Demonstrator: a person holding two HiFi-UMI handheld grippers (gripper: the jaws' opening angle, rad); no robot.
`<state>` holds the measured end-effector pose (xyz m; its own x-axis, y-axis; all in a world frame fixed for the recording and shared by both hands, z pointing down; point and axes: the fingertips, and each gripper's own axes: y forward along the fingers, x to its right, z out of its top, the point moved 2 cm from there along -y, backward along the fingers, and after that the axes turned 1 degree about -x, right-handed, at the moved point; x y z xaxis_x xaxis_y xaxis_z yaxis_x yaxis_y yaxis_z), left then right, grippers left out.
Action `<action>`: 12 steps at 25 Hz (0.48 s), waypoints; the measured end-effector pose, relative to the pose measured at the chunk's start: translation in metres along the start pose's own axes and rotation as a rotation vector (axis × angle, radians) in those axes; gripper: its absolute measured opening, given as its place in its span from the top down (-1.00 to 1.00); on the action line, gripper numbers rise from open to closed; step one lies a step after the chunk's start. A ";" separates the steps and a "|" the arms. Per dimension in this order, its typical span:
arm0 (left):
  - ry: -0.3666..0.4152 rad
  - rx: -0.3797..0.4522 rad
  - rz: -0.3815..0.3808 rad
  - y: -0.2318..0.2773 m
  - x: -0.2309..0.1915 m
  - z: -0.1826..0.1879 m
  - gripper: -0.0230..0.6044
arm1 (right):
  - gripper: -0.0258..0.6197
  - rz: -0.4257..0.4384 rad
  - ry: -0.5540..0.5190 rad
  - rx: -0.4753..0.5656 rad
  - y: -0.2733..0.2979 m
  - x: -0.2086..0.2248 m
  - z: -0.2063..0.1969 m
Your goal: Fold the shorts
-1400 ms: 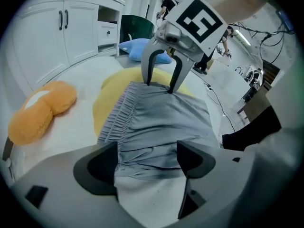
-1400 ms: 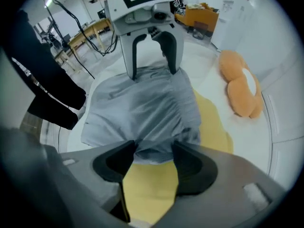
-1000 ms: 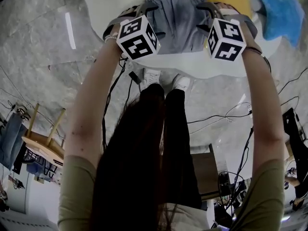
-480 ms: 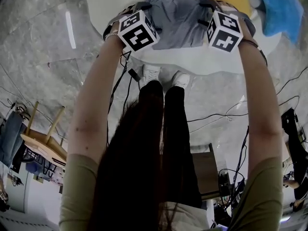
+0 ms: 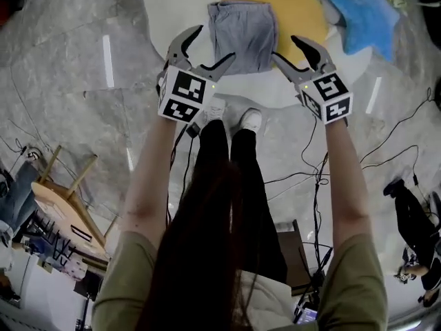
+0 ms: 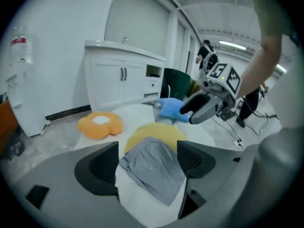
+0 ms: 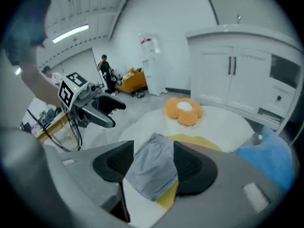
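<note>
**Two grippers hanging open above grey shorts**

Both tools are hovering over the near edge of the round white table [image 5: 172, 5], apart from the cloth and pointing down at a slant. The left gripper [image 5: 216, 42] is holding its jaws wide apart, with nothing between them; its own view is showing only the garment lying below, seen through the gap. The right gripper [image 5: 284, 47] is standing released in the same way, jaws spread and gripping nothing.

The grey shorts [image 5: 242, 36] are lying folded into a compact shape on the table, between the two grippers in the head view. Their far part is resting on a round yellow mat [image 5: 296, 9]. A blue star-shaped cushion [image 5: 365, 19] is sitting just beyond the mat on the right. An orange flower-shaped cushion [image 6: 99, 125] is lying further off, well apart from the shorts.
</note>
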<state>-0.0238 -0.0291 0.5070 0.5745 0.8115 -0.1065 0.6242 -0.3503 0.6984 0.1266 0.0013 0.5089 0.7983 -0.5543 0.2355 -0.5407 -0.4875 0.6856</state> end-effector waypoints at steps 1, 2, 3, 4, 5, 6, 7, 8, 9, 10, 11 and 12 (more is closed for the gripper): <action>-0.045 0.036 0.039 -0.020 0.001 0.014 -0.28 | 0.14 -0.039 0.013 0.062 -0.023 -0.005 0.015; -0.087 0.073 0.075 -0.041 0.002 0.028 -0.28 | 0.14 -0.077 0.016 0.124 -0.048 -0.013 0.033; -0.127 0.110 0.108 -0.063 0.004 0.043 -0.28 | 0.14 -0.113 0.016 0.184 -0.073 -0.022 0.052; -0.164 0.147 0.141 -0.087 0.005 0.059 -0.28 | 0.14 -0.143 0.017 0.241 -0.098 -0.033 0.072; -0.197 0.181 0.172 -0.113 0.008 0.075 -0.28 | 0.14 -0.169 0.020 0.294 -0.124 -0.045 0.092; -0.227 0.214 0.203 -0.139 0.012 0.091 -0.28 | 0.14 -0.190 0.025 0.341 -0.151 -0.058 0.111; -0.253 0.245 0.233 -0.166 0.017 0.107 -0.28 | 0.14 -0.208 0.034 0.378 -0.177 -0.070 0.129; -0.278 0.276 0.263 -0.193 0.023 0.122 -0.28 | 0.14 -0.227 0.049 0.404 -0.203 -0.080 0.144; -0.300 0.307 0.291 -0.220 0.029 0.139 -0.28 | 0.14 -0.247 0.068 0.419 -0.227 -0.090 0.158; -0.315 0.338 0.317 -0.245 0.034 0.155 -0.27 | 0.14 -0.266 0.087 0.430 -0.250 -0.098 0.172; -0.323 0.366 0.337 -0.269 0.039 0.172 -0.27 | 0.15 -0.278 0.098 0.448 -0.271 -0.106 0.186; -0.322 0.390 0.350 -0.290 0.044 0.188 -0.27 | 0.15 -0.288 0.099 0.475 -0.291 -0.114 0.202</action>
<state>-0.0798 0.0203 0.1671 0.8735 0.4566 -0.1691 0.4825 -0.7651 0.4263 0.1397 0.0701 0.1434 0.9401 -0.2991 0.1639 -0.3389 -0.8725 0.3521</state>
